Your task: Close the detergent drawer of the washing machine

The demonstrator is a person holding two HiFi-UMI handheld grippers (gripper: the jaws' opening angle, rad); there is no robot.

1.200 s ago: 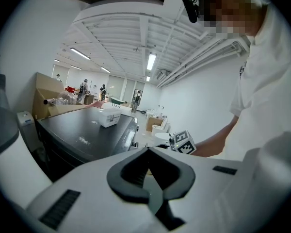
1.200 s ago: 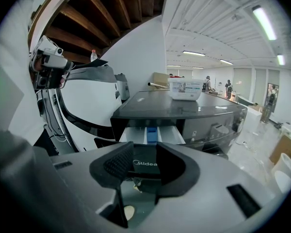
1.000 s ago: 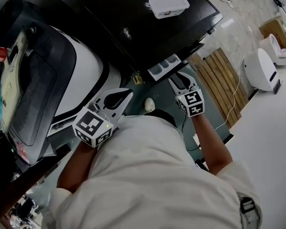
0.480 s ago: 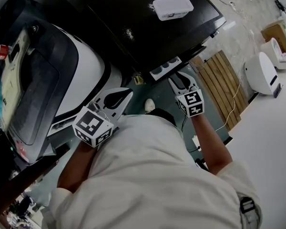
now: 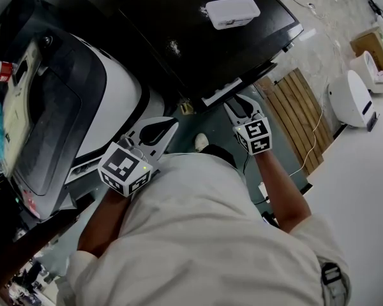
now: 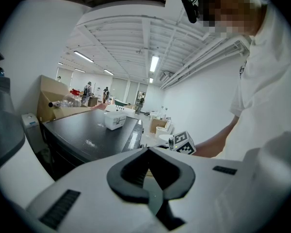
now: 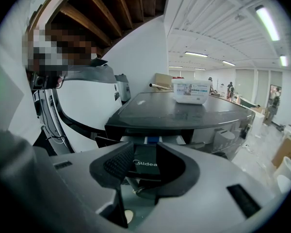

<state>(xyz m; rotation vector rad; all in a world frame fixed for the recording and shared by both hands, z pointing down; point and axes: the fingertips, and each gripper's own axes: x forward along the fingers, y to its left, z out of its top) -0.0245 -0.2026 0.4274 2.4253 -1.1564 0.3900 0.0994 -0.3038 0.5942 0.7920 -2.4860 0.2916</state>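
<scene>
Right tongs [image 7: 144,147] a bit apart, tips on the nearly shut drawer [image 7: 146,165]; left tongs [image 6: 146,150] closed, empty.

- Between the dark-padded fingers [image 7: 115,165] of my white right gripper [image 7: 144,154] I see a black drawer front [image 7: 146,168] with white lettering.
- Beyond them: black washer top [image 7: 184,111], white box [image 7: 191,91].

Detergent drawer [image 7: 146,165] partly behind fingers [image 7: 115,165]

bright ceiling-strip light, sharp (fisheye-warped, dark-vignetted edges).
</scene>
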